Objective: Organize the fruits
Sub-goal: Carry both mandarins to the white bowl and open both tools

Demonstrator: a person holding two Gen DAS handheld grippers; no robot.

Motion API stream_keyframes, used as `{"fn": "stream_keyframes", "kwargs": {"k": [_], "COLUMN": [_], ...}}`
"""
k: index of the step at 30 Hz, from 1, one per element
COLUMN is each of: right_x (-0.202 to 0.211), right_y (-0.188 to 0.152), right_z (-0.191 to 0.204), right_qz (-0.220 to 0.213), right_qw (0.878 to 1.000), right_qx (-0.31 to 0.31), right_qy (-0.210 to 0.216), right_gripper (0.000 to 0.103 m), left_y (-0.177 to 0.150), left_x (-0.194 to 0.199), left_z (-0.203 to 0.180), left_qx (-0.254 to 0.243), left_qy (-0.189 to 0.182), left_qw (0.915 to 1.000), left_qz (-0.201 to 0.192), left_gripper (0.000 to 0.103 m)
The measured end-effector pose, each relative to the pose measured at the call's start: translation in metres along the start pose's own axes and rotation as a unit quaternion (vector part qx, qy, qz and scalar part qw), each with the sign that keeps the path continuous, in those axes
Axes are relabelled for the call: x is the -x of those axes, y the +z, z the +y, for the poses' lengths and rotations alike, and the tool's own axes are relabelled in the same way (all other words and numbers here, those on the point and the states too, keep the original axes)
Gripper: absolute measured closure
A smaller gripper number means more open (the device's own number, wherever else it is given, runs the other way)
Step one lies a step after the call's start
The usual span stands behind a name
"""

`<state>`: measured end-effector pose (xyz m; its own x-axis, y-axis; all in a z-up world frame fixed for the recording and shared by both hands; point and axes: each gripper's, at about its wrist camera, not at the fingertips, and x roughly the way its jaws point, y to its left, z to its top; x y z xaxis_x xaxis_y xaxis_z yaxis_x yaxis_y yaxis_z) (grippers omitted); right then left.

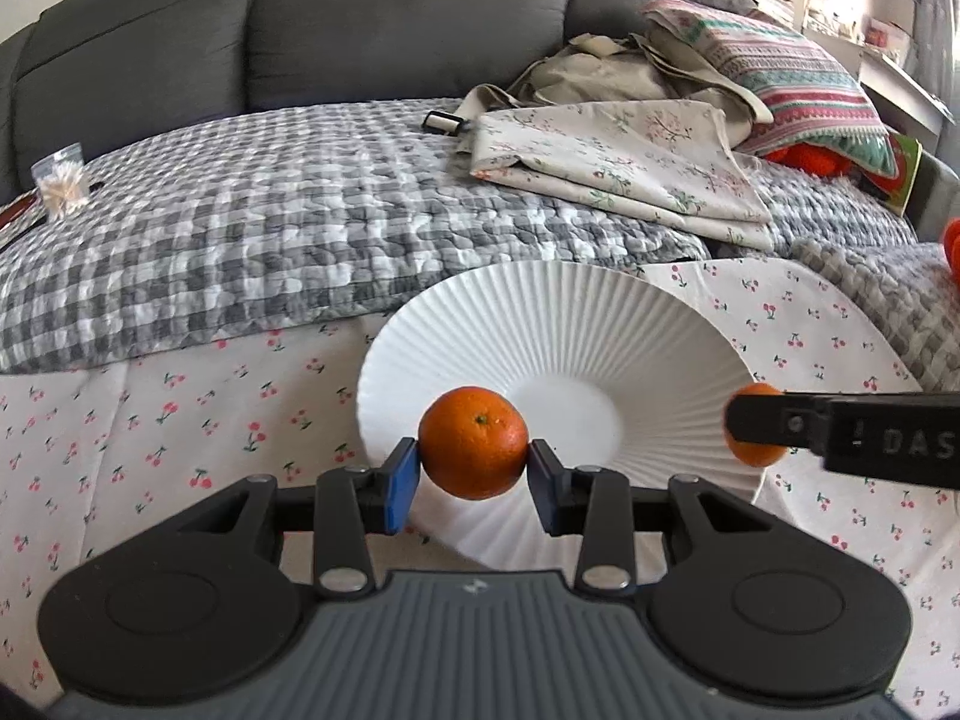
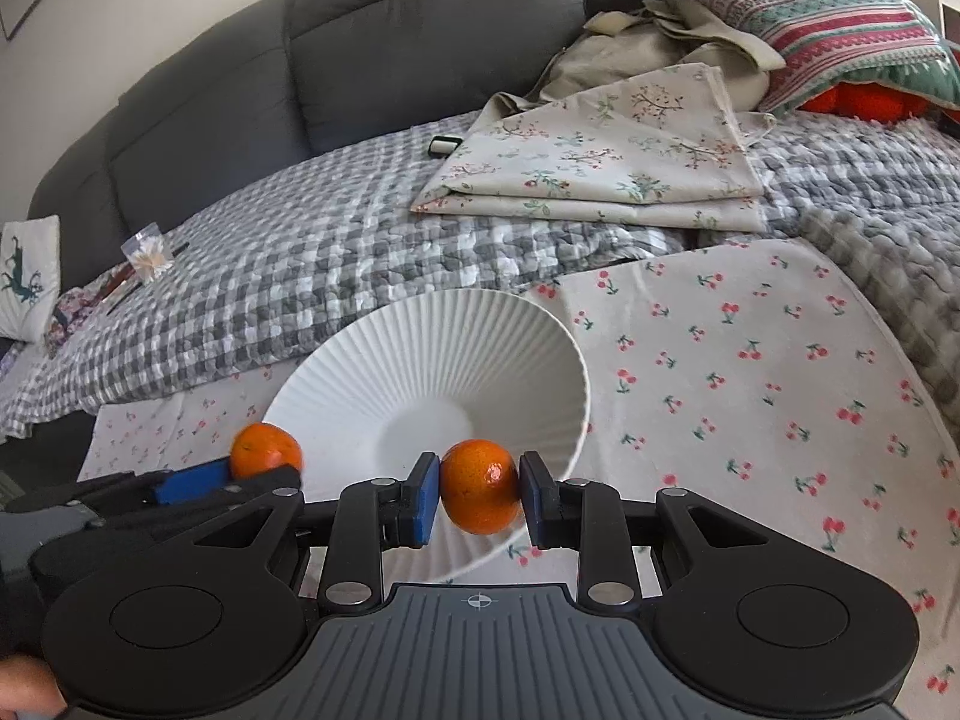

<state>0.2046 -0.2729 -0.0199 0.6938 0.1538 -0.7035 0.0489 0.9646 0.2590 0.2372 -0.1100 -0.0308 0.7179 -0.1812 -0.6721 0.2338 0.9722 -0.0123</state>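
Two grippers, each pinching one orange: left gripper (image 1: 473,476) clamps an orange (image 1: 473,442), right gripper (image 2: 478,495) clamps another orange (image 2: 480,486), both over one white bowl's (image 1: 558,324) near rim. Only the right wrist view shows a deer-print pillow (image 2: 27,276) at 9 o'clock.

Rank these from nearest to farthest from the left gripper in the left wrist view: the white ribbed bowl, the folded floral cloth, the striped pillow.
1. White ribbed bowl, directly beneath and ahead of the left gripper.
2. Folded floral cloth, on the checked blanket, back right.
3. Striped pillow, far right, behind the cloth.
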Motion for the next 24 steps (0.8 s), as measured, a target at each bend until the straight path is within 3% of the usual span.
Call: {"fn": "stream_keyframes", "kwargs": {"k": [13, 16, 18, 24], "right_x": [-0.027, -0.025, -0.022, 0.001], "right_y": [-0.008, -0.009, -0.007, 0.006], "right_z": [0.005, 0.005, 0.003, -0.012], "right_qz": [0.006, 0.006, 0.003, -0.017], "right_qw": [1.000, 1.000, 1.000, 0.998], "right_qx": [0.007, 0.005, -0.004, -0.051], "right_qy": [0.005, 0.003, 0.005, 0.017], "right_gripper": [0.073, 0.072, 0.067, 0.046], "left_y": [-0.007, -0.004, -0.002, 0.005], "left_x": [-0.014, -0.009, -0.004, 0.011], "left_z": [-0.007, -0.003, 0.002, 0.018], "left_qx": [-0.033, -0.029, -0.020, 0.023], "left_qy": [0.008, 0.011, 0.013, -0.001], "left_qw": [0.9994, 0.9994, 0.9995, 0.9995], "left_qz": [-0.005, -0.012, -0.018, -0.021], "left_gripper": [0.063, 0.051, 0.043, 0.044]}}
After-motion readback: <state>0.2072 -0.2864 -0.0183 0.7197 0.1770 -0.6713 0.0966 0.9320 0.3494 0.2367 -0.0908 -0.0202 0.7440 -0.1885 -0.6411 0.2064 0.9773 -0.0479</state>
